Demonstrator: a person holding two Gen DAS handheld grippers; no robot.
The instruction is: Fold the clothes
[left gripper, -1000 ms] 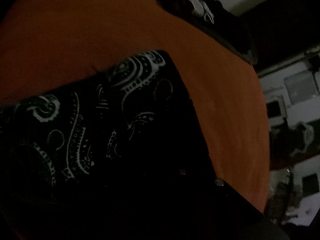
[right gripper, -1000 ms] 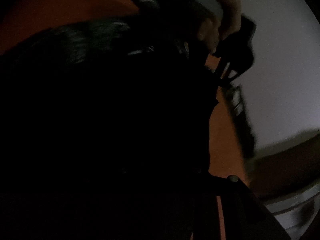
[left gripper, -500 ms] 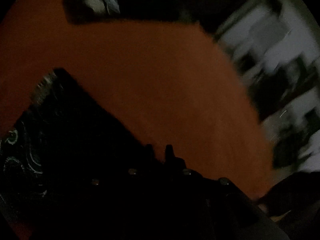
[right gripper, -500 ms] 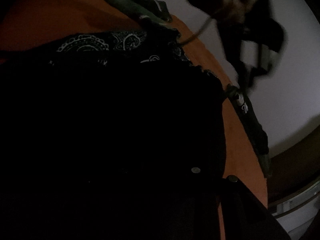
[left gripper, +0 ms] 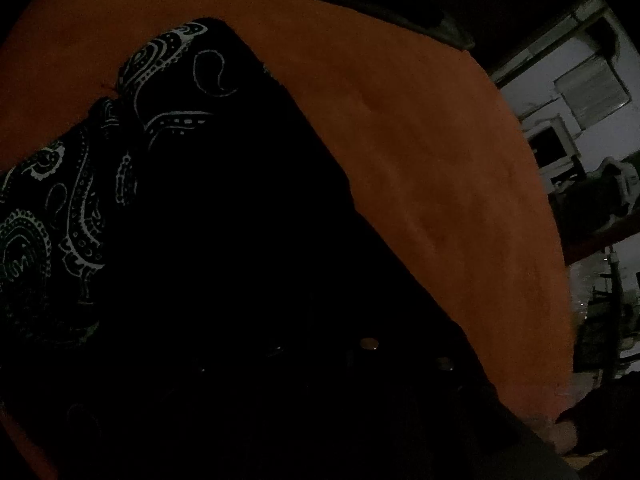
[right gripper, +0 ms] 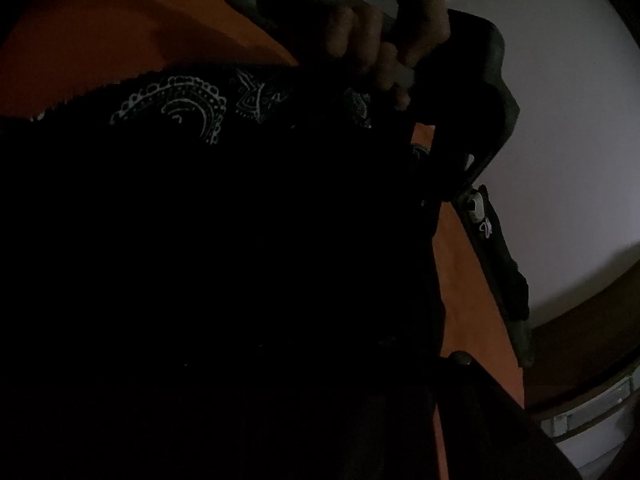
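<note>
Dimly, paisley cloth (left gripper: pixel 132 128) covers orange table (left gripper: pixel 400 128) — left tool closing, right unclear.

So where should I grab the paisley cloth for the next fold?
Probably the far corner of the paisley cloth, where two straight edges meet on the bare orange surface. Come in from that orange side, low along the surface, so the jaws slip under the edge. Nearer the camera the cloth is too dark to judge.
</note>
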